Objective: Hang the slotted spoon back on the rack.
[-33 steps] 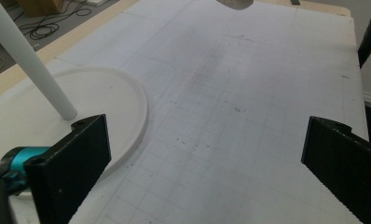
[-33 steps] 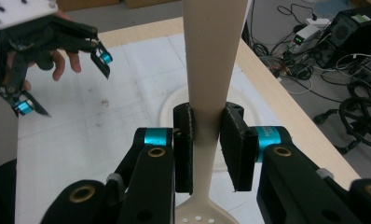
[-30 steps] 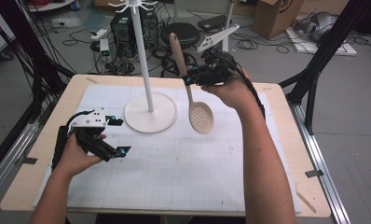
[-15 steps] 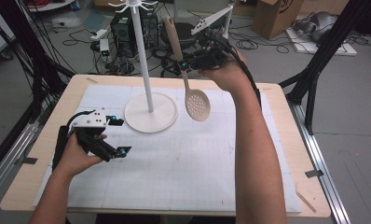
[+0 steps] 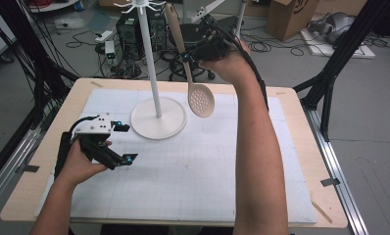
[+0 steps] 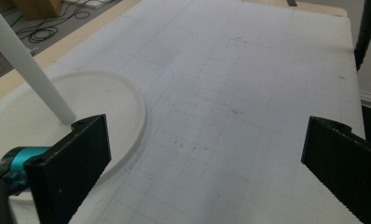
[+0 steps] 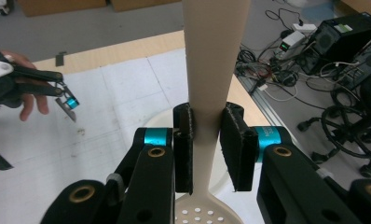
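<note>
The slotted spoon [image 5: 192, 73] is hanging in the air, its handle clamped between the jaws of the right gripper [image 5: 188, 56], its perforated bowl hanging below them, above the white mat [image 5: 193, 166]. Beside the gripper, the white stand [image 5: 156, 105] is rising. The left gripper [image 5: 120, 143] is resting near the stand's base, jaws spread wide and empty.
</note>
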Tool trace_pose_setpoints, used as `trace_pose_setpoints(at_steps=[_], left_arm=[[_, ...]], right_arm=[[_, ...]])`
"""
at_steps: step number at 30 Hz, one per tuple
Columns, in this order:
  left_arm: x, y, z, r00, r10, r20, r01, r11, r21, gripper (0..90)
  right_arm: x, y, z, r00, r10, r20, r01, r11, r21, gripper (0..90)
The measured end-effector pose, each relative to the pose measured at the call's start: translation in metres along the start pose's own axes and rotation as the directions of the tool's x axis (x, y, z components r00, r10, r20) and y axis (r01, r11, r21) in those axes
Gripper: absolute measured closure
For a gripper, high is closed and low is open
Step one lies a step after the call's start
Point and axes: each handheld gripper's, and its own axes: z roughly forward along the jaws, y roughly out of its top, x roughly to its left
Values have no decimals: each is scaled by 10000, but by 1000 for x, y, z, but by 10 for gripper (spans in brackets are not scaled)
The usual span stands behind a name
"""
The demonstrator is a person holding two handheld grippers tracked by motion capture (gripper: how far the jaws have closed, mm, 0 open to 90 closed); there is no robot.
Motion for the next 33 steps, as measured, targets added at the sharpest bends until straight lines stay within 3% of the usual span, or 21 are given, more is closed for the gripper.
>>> trace_pose_setpoints(at_steps=[33], left_arm=[[-1,0,0,10000,7,23,-7,10000,-44,18]], right_arm=[[-7,14,30,9998,174,-21,-173,9989,443,758]])
